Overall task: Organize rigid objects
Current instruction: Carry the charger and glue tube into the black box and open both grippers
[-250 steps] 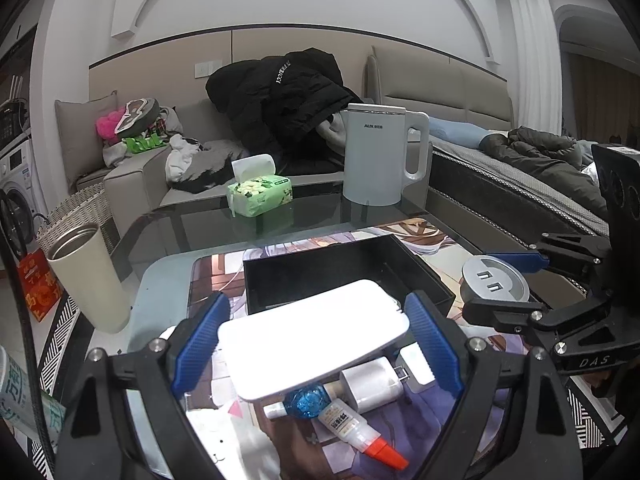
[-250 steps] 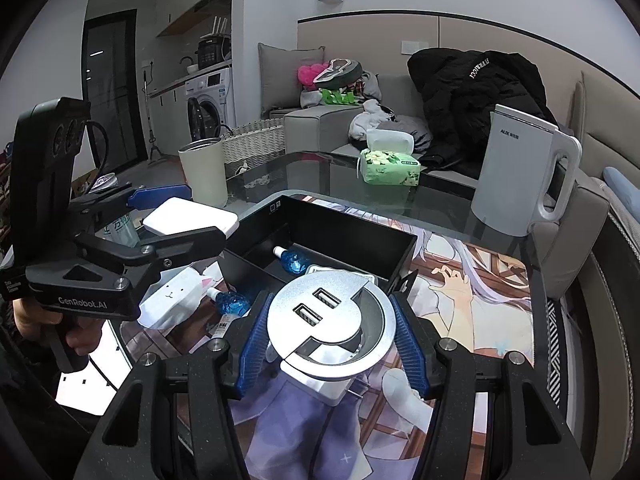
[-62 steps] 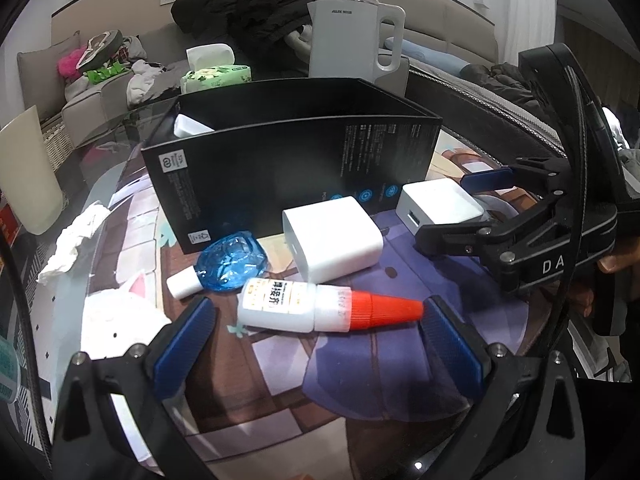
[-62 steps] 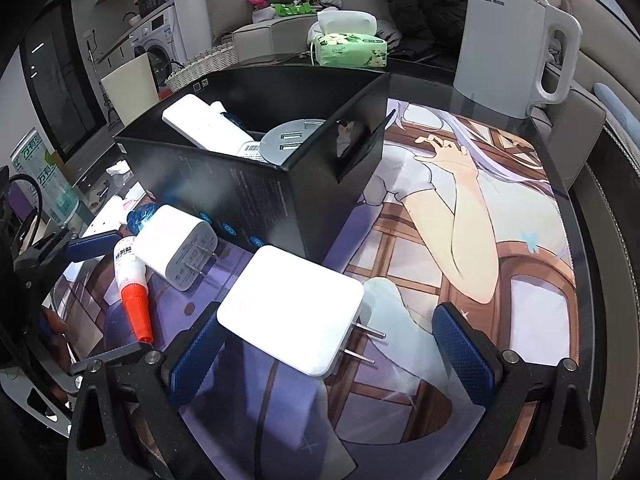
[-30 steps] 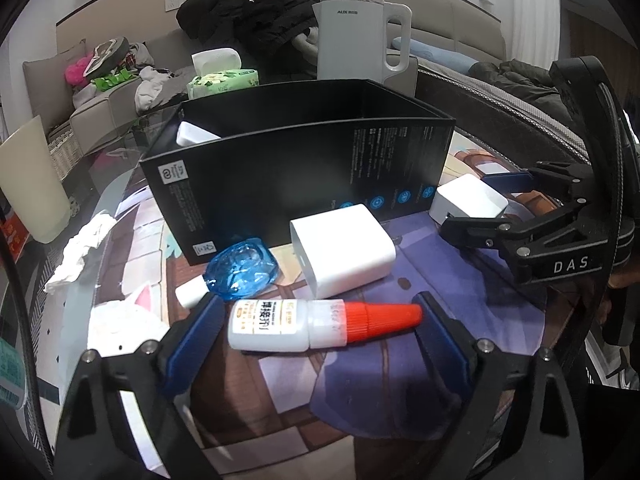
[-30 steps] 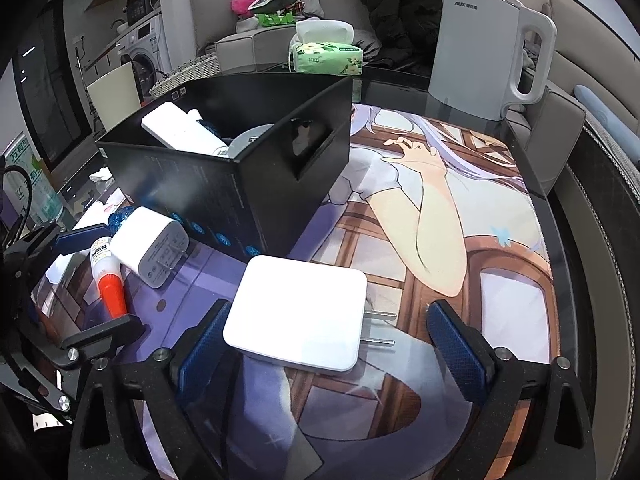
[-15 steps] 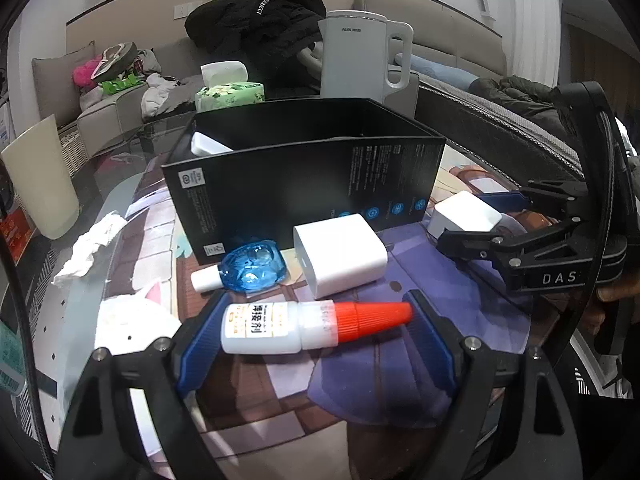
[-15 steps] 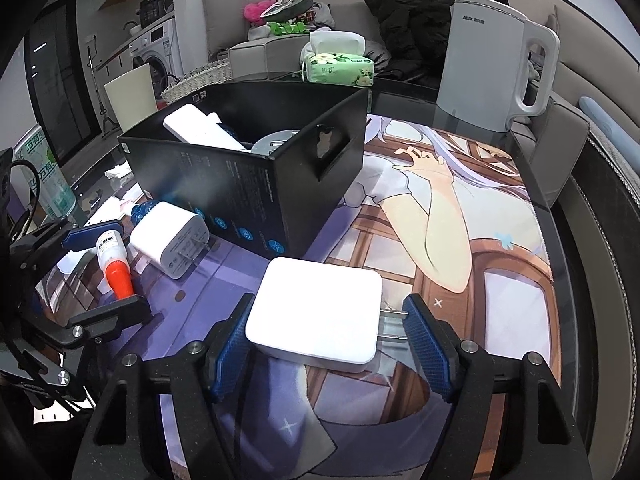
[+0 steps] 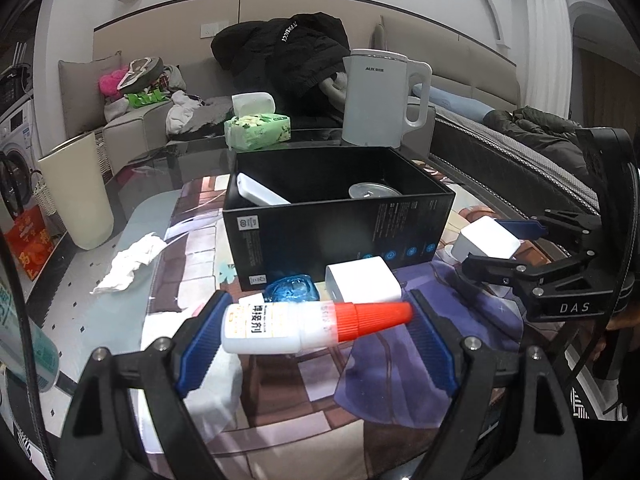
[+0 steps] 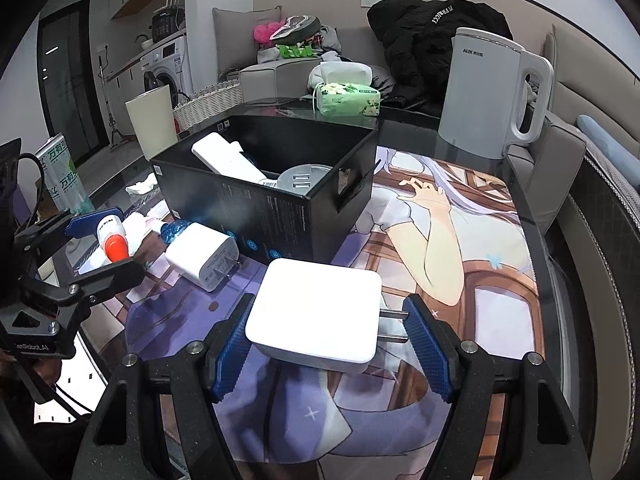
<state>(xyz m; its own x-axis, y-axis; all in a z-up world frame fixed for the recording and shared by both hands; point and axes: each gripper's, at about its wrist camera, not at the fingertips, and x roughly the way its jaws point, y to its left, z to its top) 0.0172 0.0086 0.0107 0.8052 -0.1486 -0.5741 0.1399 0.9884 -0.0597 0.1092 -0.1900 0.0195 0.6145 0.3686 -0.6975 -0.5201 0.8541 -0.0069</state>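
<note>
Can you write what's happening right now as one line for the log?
left gripper: shut on glue bottle | right gripper: shut on charger | black box: ahead

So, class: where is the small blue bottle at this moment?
In the left wrist view the small blue bottle lies on the mat against the front of the black box, left of the loose white charger and just behind the glue bottle.

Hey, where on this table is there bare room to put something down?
The printed desk mat is bare between the black cardboard box and the white electric kettle. The glass beside the cream tumbler is mostly bare. The box front is crowded: a white plug charger and a blue bottle.
</note>
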